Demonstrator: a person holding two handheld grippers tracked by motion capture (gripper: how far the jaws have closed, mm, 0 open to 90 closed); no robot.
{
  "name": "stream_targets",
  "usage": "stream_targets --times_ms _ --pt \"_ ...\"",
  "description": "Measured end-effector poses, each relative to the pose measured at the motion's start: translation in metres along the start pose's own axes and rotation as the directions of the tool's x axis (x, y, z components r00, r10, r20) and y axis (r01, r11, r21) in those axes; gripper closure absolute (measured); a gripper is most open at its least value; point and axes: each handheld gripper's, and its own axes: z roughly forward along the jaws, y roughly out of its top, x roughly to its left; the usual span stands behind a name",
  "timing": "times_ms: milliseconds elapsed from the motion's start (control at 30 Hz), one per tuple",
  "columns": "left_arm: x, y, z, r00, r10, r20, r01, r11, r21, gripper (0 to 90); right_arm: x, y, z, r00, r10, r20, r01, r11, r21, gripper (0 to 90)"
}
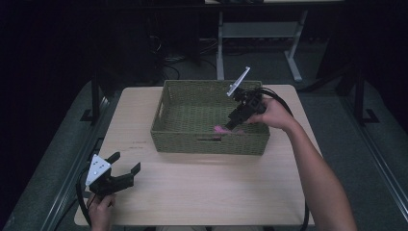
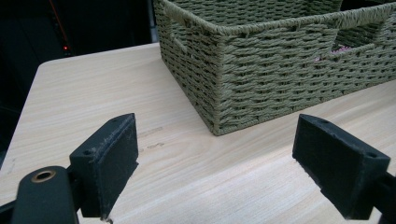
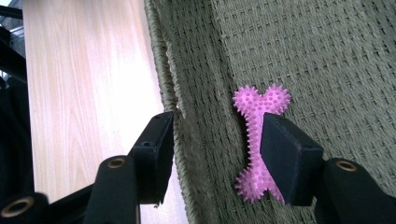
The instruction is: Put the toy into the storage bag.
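Observation:
A pink spiky bone-shaped toy (image 1: pixel 221 129) (image 3: pixel 259 105) lies on the floor of a green woven basket (image 1: pixel 207 144) (image 3: pixel 327 56), close to its near wall. My right gripper (image 1: pixel 230 126) (image 3: pixel 217 126) reaches down into the basket from the right, just above the toy. Its jaws stand apart: one hangs over the basket's wall, the other in front of the toy's shaft, and neither presses on it. My left gripper (image 1: pixel 126 161) (image 2: pixel 217 135) rests near the table's front left corner, open and empty, facing the basket's corner (image 2: pixel 261 84).
The basket stands at the back middle of a light wooden table (image 1: pixel 202 192). A white desk frame (image 1: pixel 260 33) stands on the dark floor beyond the table. A black cable (image 1: pixel 279 98) trails from the right gripper.

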Motion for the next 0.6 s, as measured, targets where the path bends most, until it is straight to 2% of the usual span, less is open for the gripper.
stream_targets --times_ms 267,467,600 --pt "0.000 0.000 0.000 1.0000 0.003 0.002 -0.003 1.0000 0.004 13.8 0.004 -0.002 -0.005 1.0000 0.000 0.004 0.000 1.000 0.000 43.5" --pt "-0.001 0.000 0.000 1.0000 0.003 0.001 -0.003 1.0000 0.002 13.8 0.011 -0.004 -0.010 0.9999 -0.010 0.007 0.010 1.000 0.002 42.1" --pt "-0.001 0.000 0.000 1.0000 0.003 0.000 -0.003 1.0000 0.003 13.8 0.016 -0.007 -0.012 0.9998 -0.018 0.011 0.018 1.000 -0.017 41.8"
